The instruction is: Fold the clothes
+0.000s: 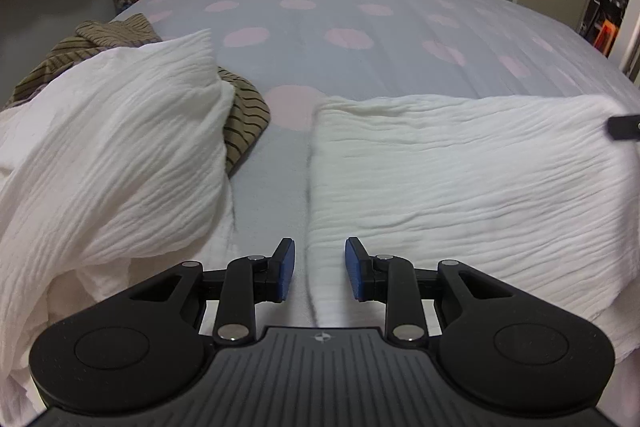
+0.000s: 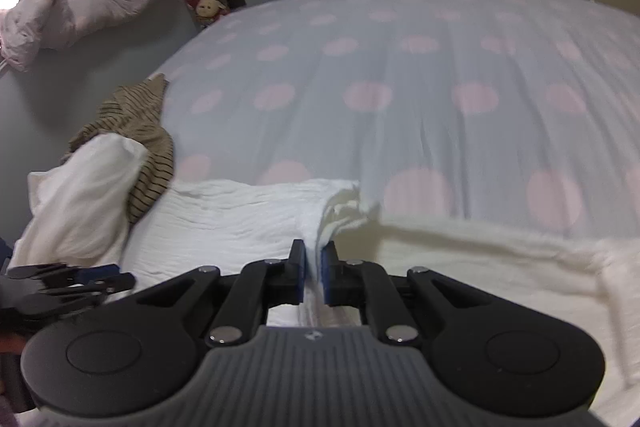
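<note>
Two grippers work over one bed (image 1: 360, 67), its grey cover dotted with pink. The left gripper (image 1: 320, 267) hangs with its jaws narrowly apart and nothing pressed between them, above the edge of one flat white crinkled garment (image 1: 460, 179). The right gripper (image 2: 313, 277) has its jaws pinched on a bunched fold of that same garment. One more white piece (image 1: 120, 147) lies heaped beside one striped olive garment (image 1: 244, 119).
</note>
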`<action>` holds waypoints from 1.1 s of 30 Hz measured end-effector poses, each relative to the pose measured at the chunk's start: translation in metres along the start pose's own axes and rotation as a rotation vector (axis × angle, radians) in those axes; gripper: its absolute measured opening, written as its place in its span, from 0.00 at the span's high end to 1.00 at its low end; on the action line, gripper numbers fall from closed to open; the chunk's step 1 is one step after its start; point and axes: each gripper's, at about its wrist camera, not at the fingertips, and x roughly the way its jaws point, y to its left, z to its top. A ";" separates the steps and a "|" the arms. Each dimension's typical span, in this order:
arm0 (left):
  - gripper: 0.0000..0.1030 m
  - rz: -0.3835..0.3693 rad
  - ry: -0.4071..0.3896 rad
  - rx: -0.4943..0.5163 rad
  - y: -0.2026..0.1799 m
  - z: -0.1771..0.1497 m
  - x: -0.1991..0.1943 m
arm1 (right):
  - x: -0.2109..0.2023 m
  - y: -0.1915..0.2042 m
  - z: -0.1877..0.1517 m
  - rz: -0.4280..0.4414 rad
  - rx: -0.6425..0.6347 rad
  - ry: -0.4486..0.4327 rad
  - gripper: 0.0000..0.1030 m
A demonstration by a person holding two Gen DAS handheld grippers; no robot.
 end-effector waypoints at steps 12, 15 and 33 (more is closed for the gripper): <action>0.71 -0.099 -0.028 -0.031 -0.001 -0.002 -0.013 | -0.130 0.000 0.047 -0.096 -0.075 -0.119 0.91; 0.71 -0.184 -0.034 -0.053 -0.008 -0.002 -0.016 | -0.158 -0.013 0.055 -0.150 -0.092 -0.128 0.91; 0.66 -0.324 0.005 0.151 -0.100 -0.010 -0.013 | -0.196 -0.172 0.034 -0.429 0.092 -0.042 0.91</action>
